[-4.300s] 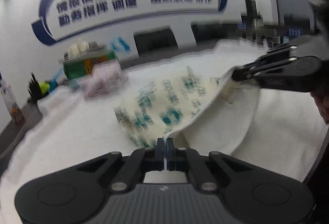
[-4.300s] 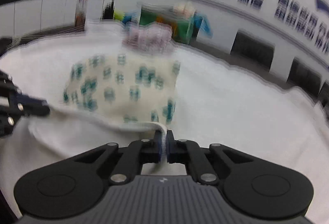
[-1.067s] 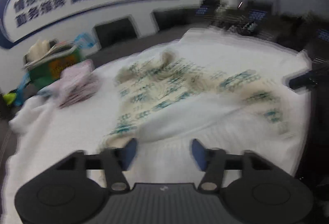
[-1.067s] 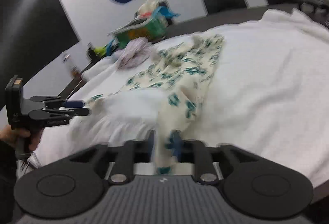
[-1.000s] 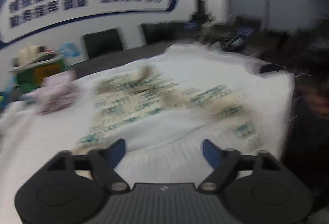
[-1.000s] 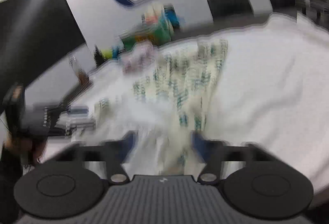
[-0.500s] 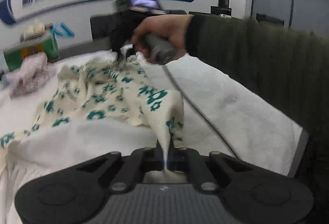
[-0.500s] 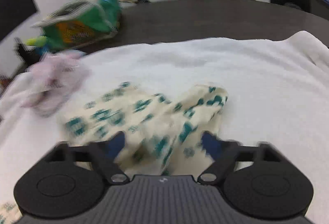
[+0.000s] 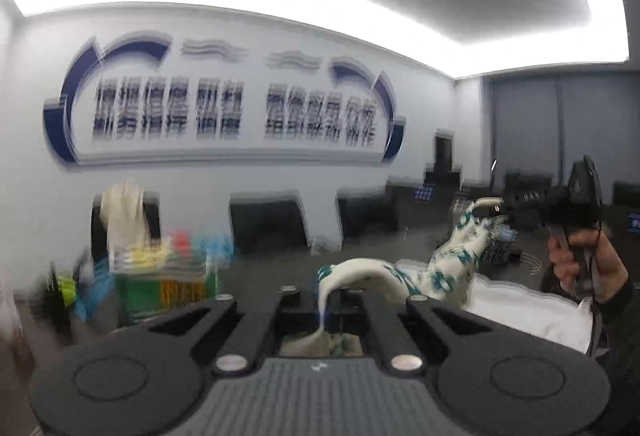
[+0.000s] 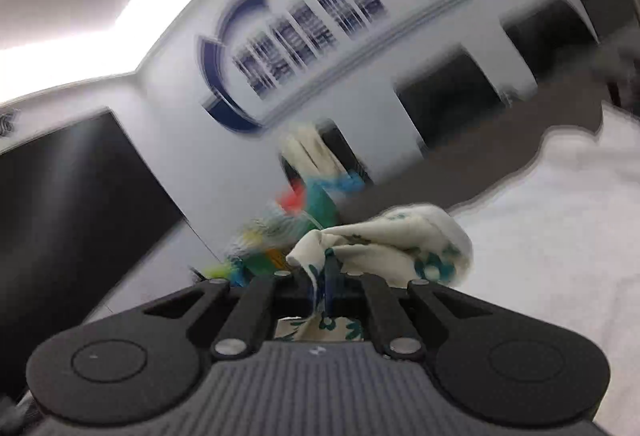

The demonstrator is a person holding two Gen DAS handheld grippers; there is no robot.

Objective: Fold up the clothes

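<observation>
Soft printed cloth garment [image 9: 448, 272]; matt black plastic hand-held gripper [image 9: 322, 310].

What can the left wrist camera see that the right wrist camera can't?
Only the left wrist view shows the person's hand holding the right claw, with the cloth stretched up to it. Only the right wrist view shows the big black screen on the wall. Both show the cream cloth with green prints pinched in that camera's own shut claw, the blue wall sign, the colourful basket and the white table cover.
</observation>
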